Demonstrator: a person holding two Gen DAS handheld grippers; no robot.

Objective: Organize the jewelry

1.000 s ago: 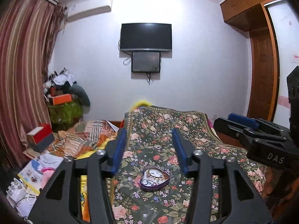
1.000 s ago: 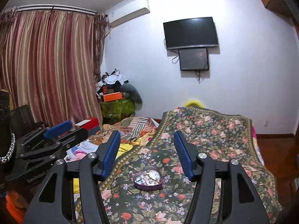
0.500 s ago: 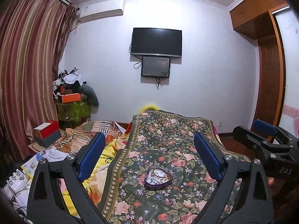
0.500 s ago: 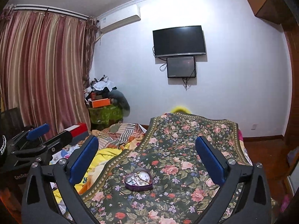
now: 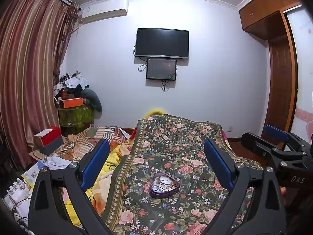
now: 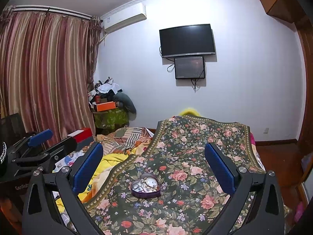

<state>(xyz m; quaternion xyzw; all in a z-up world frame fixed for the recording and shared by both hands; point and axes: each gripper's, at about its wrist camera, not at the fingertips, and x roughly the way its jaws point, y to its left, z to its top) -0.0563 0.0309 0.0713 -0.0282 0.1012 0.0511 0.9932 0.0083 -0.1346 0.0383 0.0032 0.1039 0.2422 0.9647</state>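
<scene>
A purple heart-shaped jewelry box (image 5: pixel 164 185) lies open on the floral bedspread (image 5: pixel 176 137), with several tangled pieces of jewelry inside. It also shows in the right wrist view (image 6: pixel 145 185). My left gripper (image 5: pixel 156 162) is open wide and empty, held above and behind the box. My right gripper (image 6: pixel 153 164) is open wide and empty, also above and behind the box. The right gripper's body shows at the right of the left wrist view (image 5: pixel 277 150). The left gripper's body shows at the left of the right wrist view (image 6: pixel 39 148).
The floral bedspread (image 6: pixel 195 146) covers the bed. Crumpled yellow and striped blankets (image 5: pixel 109 152) lie to its left. A red box (image 5: pixel 49 137) and piled clutter (image 5: pixel 76 101) stand by the curtain. A TV (image 5: pixel 162 43) hangs on the far wall. A wooden door (image 5: pixel 281 90) is at the right.
Both grippers opened from a narrow gap to wide open. Both views rose and pulled back a little from the heart box.
</scene>
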